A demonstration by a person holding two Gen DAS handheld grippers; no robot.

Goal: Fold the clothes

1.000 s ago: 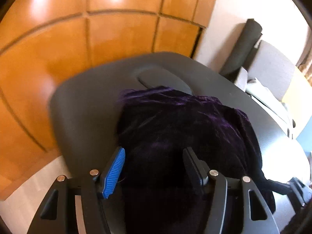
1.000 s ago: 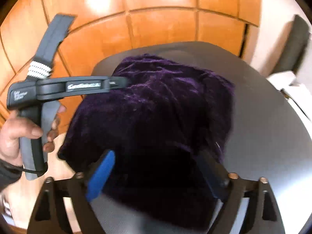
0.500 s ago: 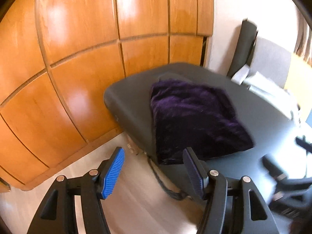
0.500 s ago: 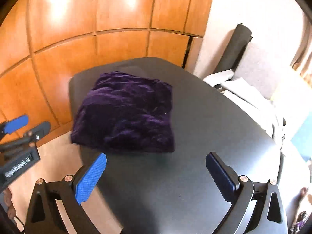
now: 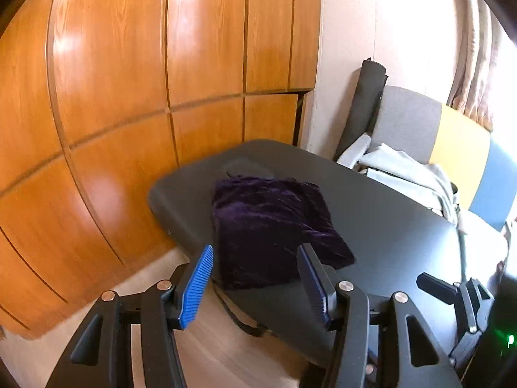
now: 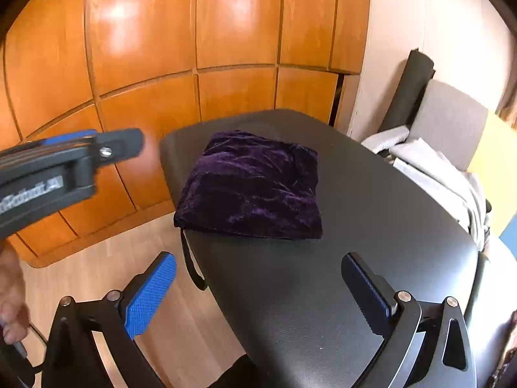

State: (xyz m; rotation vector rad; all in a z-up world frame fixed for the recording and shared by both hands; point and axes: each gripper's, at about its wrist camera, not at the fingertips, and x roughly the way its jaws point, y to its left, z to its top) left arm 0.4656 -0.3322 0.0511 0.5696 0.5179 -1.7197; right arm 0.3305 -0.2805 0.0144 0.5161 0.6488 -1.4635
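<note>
A folded purple velvet garment lies on the dark padded surface near its far end, close to the wooden panelled wall. No container shows in either view. The right hand-held gripper hangs above the near part of the surface, jaws spread wide and released, nothing between them. The left hand-held gripper is also empty, its jaws closing on air, well apart from the garment. Pale cloth is heaped on a chair beyond the surface.
</note>
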